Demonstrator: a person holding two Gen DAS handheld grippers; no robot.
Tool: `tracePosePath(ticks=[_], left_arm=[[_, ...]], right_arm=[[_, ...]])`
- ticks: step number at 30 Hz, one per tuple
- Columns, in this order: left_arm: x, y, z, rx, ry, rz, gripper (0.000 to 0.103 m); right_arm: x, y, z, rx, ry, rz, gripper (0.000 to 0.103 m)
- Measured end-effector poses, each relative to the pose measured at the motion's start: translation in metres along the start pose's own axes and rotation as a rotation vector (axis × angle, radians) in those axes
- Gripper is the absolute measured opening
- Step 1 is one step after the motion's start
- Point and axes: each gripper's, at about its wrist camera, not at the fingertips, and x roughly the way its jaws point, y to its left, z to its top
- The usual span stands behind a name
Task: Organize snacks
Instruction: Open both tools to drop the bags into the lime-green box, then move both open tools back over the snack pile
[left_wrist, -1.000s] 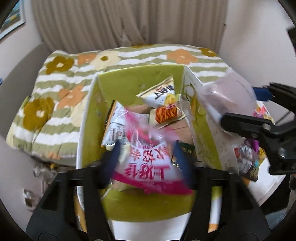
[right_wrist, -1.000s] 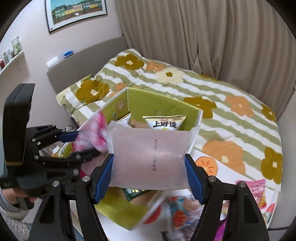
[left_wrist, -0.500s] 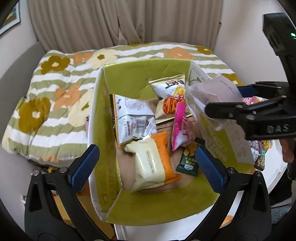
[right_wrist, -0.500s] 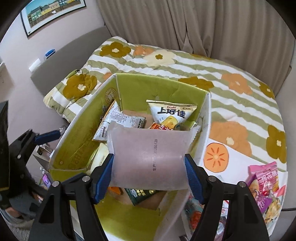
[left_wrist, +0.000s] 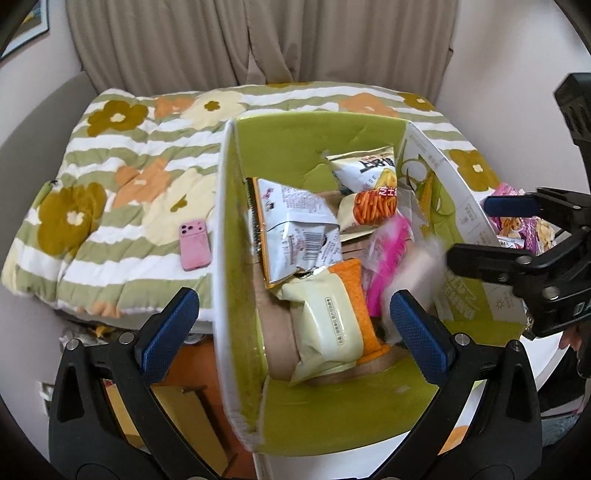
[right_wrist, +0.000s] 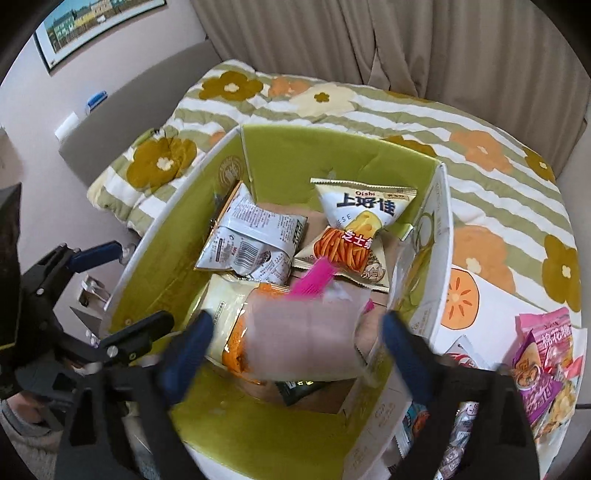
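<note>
A green cardboard box (left_wrist: 314, 133) (right_wrist: 295, 147) holds several snack bags: a cheese-stick bag (right_wrist: 365, 218), a silver bag (left_wrist: 295, 221), a cream and orange bag (left_wrist: 332, 328) and a bright pink packet (left_wrist: 384, 266). My left gripper (left_wrist: 291, 314) hangs wide open over the box's left wall, gripping nothing. My right gripper (right_wrist: 295, 332) is over the box's near right corner and its jaws are opening. A pale pink bag (right_wrist: 303, 332) lies blurred between them with gaps on both sides, no pad pressing it. It shows as a blur (left_wrist: 417, 266) in the left wrist view too.
A pink phone (left_wrist: 195, 245) lies on the flowered quilt (left_wrist: 129, 166) left of the box. Loose snack packs (right_wrist: 546, 354) sit on the white table to the right. Curtains hang behind the bed.
The left gripper opened and let the bright pink packet fall into the box. The right gripper came lower over the box and spread its jaws, freeing the pale pink bag.
</note>
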Motion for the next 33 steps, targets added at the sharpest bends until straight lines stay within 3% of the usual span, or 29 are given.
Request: tracePosePath(ticks=[7,18,27,33], left_arm=[[-0.003,-0.001,-0.004,-0.014,0.005,-0.014,0.103],[-0.027,-0.017,-0.005,-0.034,-0.04,-0.005,0.103],[-0.061,-0.071,-0.012,-0.066,-0.11,-0.003,0.103],[-0.075,-0.128,-0.02,-0.052,-0.126,-0.035,0.103]], right_arm=[[-0.01,-0.007,-0.015,0.068,-0.028,-0.018,0.098],[-0.031,0.003,-0.027,0.03,-0.083,-0.039,0.098],[-0.084,-0.015,-0.057,0.016,-0.162,-0.044,0.098],[-0.125,-0.054,-0.091,0.057,-0.208,-0.081,0.098]])
